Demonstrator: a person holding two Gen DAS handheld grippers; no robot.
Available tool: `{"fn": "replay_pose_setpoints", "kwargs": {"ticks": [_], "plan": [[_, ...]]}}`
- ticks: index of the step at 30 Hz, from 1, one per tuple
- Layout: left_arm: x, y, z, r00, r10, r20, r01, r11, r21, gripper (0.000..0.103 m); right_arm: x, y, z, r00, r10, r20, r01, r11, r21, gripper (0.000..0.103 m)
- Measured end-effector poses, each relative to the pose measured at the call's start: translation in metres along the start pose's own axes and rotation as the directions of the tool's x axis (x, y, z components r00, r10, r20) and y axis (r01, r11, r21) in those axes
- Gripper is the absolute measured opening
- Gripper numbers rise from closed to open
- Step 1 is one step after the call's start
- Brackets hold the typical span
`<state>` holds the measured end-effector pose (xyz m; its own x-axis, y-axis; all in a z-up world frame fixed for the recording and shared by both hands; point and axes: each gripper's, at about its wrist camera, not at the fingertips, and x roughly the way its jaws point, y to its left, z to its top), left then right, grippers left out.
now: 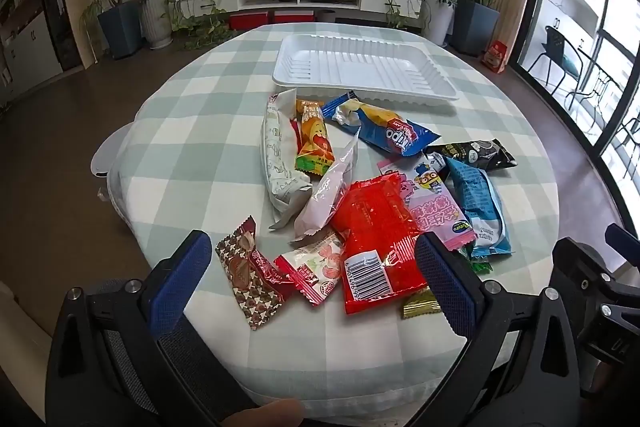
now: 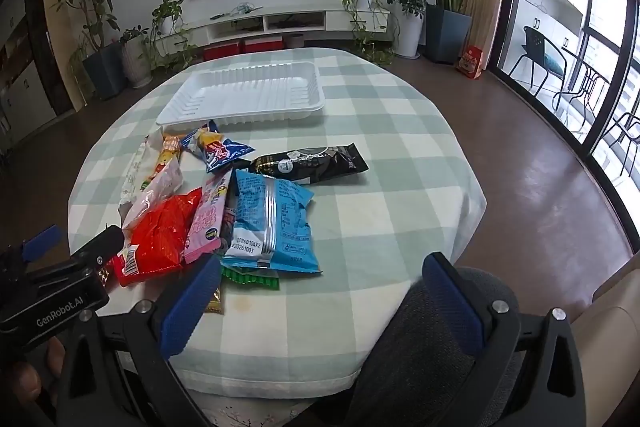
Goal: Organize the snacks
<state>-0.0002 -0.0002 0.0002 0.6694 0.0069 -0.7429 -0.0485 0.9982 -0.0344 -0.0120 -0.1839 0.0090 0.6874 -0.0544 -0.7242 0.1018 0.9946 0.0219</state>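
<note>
Spread wide at frame bottom, gripping nothing: left gripper (image 1: 314,273), tilted down over a glossy red plastic snack packet (image 1: 374,227) and a brown patterned wrapper (image 1: 250,277). Likewise released and tilted down, right gripper (image 2: 320,301) just below a light blue crimped snack bag (image 2: 272,223). Beyond the scattered snacks, at upper centre on the green-and-white checked tablecloth (image 1: 192,131), a white ribbed plastic tray (image 1: 360,67), holding nothing.

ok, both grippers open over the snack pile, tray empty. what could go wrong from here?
1. The red packet overlaps the pink packet and a clear wrapper; a grab may drag neighbours along.
2. The small gold packet and green packet sit half-hidden and may be missed.
3. The white tray looks light; a nudge could slide it.
</note>
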Motion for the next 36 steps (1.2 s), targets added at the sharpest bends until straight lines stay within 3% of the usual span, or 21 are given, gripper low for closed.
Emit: {"fn": "replay_pose_setpoints", "kwargs": {"ticks": [36], "plan": [[0.0001,0.0,0.0,1.0,0.002,-0.005,-0.002,1.0,0.001,0.103,0.0031,0.0023,-0.003,1.0,-0.006,-0.015,0.006,1.0,-0.009,0.103]]}}
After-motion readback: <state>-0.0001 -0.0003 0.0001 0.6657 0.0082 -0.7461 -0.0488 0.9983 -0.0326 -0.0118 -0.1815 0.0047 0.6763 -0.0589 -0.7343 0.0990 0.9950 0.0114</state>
